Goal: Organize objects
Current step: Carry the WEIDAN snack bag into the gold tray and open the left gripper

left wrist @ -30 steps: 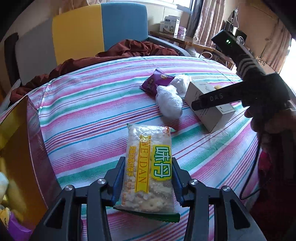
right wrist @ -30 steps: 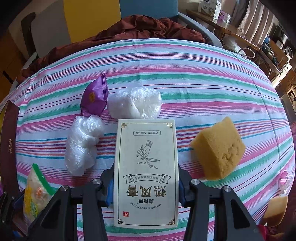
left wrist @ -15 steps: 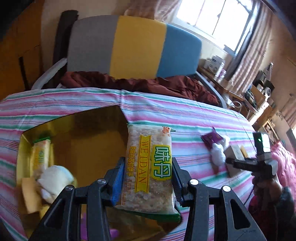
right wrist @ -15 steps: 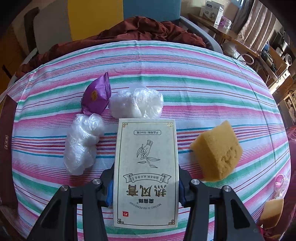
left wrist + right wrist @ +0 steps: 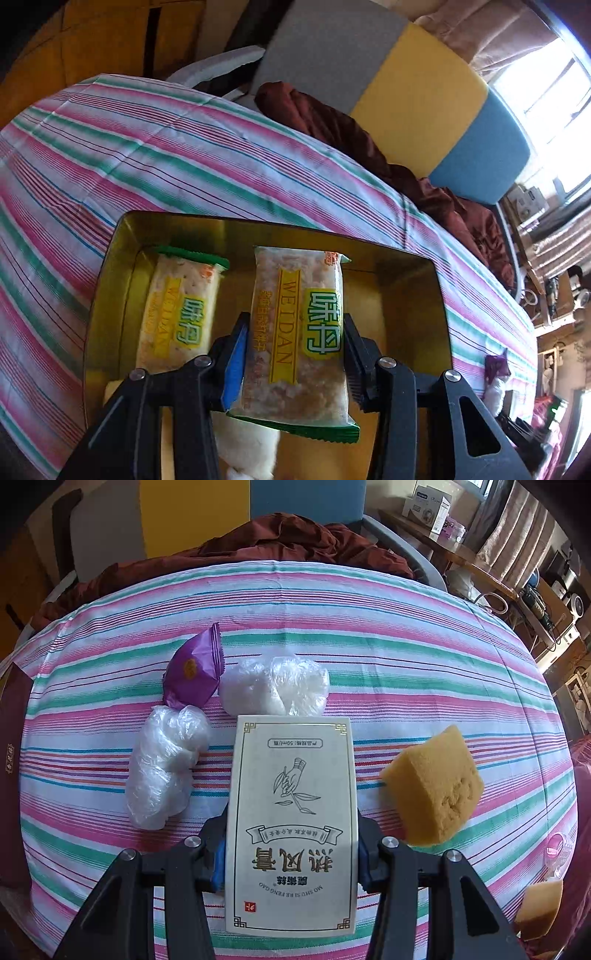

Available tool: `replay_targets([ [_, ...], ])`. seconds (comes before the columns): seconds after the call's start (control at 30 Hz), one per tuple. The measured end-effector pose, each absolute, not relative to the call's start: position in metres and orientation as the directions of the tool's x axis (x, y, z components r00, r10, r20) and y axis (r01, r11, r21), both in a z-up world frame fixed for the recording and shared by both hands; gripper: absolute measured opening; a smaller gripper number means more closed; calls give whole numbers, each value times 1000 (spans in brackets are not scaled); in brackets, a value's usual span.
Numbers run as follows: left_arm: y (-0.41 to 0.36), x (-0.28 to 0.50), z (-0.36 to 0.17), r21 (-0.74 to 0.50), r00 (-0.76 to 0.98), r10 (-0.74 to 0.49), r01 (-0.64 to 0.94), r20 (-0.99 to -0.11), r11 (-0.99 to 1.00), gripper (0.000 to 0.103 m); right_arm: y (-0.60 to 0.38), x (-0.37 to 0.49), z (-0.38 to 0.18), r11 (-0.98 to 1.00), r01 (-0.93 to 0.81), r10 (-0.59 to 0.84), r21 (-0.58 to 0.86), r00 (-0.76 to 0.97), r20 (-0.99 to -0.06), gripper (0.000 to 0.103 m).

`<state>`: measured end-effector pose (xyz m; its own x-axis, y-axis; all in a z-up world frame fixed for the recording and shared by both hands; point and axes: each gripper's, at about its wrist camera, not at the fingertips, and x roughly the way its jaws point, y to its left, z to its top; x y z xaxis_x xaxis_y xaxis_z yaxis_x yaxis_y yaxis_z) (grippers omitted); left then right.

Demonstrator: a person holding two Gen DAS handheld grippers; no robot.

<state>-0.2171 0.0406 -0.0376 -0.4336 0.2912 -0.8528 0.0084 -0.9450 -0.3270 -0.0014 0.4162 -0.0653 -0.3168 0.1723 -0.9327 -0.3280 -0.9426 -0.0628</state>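
- Left gripper (image 5: 293, 363), lower centre: pinching the cracker packet (image 5: 297, 332) by its long edges above the gold tin (image 5: 413, 291); light, crinkly, brittle inside, so gentle side pressure suits.
- Right gripper (image 5: 291, 853), lower centre: clamping the white carton (image 5: 291, 823) by its stiff sides.
- Beyond, on the striped bed (image 5: 369, 627): soft sponge (image 5: 436, 782).

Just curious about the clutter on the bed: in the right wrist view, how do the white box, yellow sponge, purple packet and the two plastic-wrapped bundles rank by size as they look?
1. White box, though it is nearest the camera.
2. Yellow sponge.
3. The two plastic-wrapped bundles, left and rear: too alike to rank.
4. Purple packet.
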Motion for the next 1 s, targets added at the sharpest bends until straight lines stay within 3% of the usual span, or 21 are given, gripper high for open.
replay_targets([
  [0.2, 42, -231, -58, -247, -414, 220, 14, -884, -969, 47, 418, -3, -66, -943, -325, 174, -65, -317, -932, 51],
  [0.47, 41, -216, -52, -205, -452, 194, -27, -870, -978, 59, 418, -3, -66, -944, -324, 175, -67, -318, -932, 51],
  [1.0, 60, -97, 17, -43, -683, 166, -193, -711, -980, 63, 417, -3, -63, -937, -341, 197, -80, -324, -925, 51],
])
